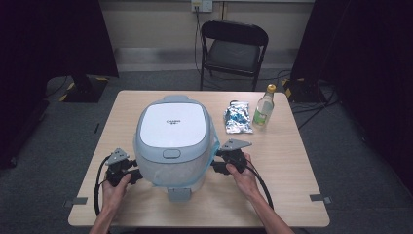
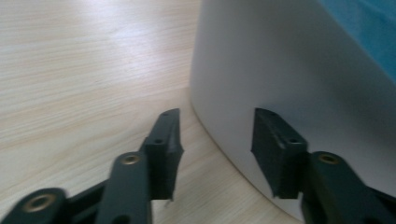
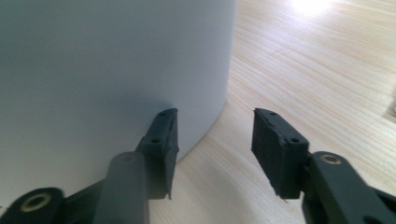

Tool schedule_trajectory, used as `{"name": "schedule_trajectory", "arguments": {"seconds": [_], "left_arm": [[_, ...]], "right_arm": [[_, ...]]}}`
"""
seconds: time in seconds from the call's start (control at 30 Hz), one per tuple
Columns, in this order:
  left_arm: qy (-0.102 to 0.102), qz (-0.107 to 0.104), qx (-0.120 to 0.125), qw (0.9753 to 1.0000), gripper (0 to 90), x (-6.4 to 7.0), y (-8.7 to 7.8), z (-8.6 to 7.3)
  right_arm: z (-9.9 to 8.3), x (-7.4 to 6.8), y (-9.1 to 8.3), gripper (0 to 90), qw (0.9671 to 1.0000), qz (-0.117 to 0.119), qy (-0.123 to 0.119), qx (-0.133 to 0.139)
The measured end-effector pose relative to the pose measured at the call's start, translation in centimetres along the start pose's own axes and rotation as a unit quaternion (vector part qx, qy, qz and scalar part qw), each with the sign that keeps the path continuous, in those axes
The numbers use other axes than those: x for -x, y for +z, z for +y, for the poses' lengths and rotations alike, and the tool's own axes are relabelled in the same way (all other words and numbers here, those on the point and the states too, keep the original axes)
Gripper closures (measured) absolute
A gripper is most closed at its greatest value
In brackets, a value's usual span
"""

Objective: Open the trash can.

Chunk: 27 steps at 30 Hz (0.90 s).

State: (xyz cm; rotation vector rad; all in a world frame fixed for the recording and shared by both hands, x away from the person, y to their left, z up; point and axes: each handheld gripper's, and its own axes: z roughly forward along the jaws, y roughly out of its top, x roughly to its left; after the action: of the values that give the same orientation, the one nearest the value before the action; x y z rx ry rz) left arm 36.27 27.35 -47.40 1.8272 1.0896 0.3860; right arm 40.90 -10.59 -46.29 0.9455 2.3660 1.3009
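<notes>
High view: left hand-held gripper point(image 1: 132, 174) sits at the rice cooker's point(image 1: 171, 141) left flank, jaws spread wide, gripping nothing. Cooker stands mid-bench point(image 1: 287, 195), lid closed. Right hand-held gripper point(image 1: 218, 161) is at its right flank, jaws also wide apart and empty. Foil packet point(image 1: 237, 118) and bottle point(image 1: 263, 108) sit further right, near each other.

cooker point(image 3: 107, 70) top cut off, lid point(image 1: 172, 125) lettering too small to read

The big white-and-grey rice cooker point(image 1: 173, 141) hogs the pale wooden surface point(image 1: 287, 195) middle (bare wood both sides); crinkled silver foil packet point(image 1: 237, 118) and clear glass bottle point(image 1: 263, 110) crowd back-right.
</notes>
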Motion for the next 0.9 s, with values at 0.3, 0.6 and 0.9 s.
{"name": "schedule_trajectory", "arguments": {"seconds": [0.3, 0.6, 0.9], "left_arm": [[-0.016, 0.006, -0.048, 0.9987, 28.8, -1.2, -0.4, -1.5], [0.015, 0.032, -0.078, 0.9963, 27.8, -1.7, 0.3, -2.1], [0.058, 0.078, -0.088, 0.9914, 24.3, -1.4, 1.1, -2.2]], "right_arm": [[0.1, 0.3, -1.2, 33.1, 0.9996, 0.026, 0.015, -0.002], [0.8, 0.3, -2.8, 29.3, 0.9996, 0.023, 0.013, -0.004], [1.3, 0.1, -4.8, 42.8, 0.9999, 0.015, 0.006, 0.005]]}}
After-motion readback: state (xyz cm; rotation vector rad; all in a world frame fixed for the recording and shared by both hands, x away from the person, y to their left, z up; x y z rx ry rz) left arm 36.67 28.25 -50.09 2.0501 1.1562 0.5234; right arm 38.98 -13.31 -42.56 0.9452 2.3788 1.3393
